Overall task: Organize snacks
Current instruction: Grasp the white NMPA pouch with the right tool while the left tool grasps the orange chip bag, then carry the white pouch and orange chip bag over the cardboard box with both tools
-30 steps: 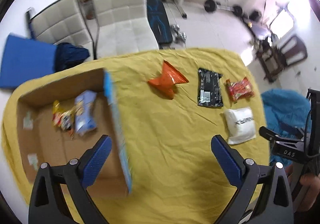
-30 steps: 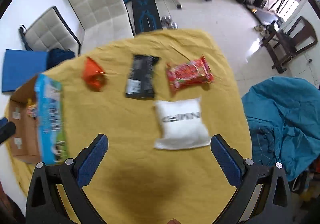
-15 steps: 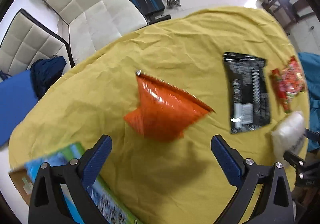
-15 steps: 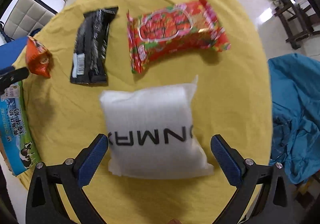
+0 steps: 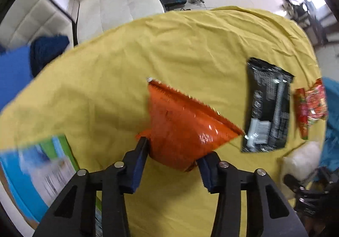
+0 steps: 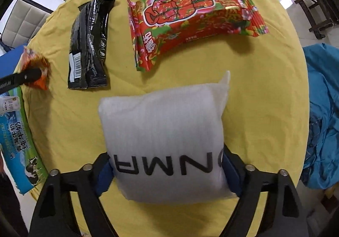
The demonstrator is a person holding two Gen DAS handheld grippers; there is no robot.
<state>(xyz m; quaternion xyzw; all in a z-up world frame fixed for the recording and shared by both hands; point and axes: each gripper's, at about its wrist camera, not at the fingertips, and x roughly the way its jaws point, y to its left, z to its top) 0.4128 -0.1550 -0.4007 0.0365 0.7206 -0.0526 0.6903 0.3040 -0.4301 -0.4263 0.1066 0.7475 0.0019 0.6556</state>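
both fisheye views bend hard at the rims, with black vignette in the corners. daylight comes from the upper right, blown out white at a window (image 5: 313, 4) in the left wrist view. glare spots sit on the orange packet (image 5: 184, 124). the box (image 5: 42, 175) at lower left is motion-blurred. the right wrist view is sharper, with soft shadows under the white packet (image 6: 165, 131)

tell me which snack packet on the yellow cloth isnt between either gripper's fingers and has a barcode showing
The black packet: its white barcode label faces up. The red floral packet also lies free but shows no barcode.
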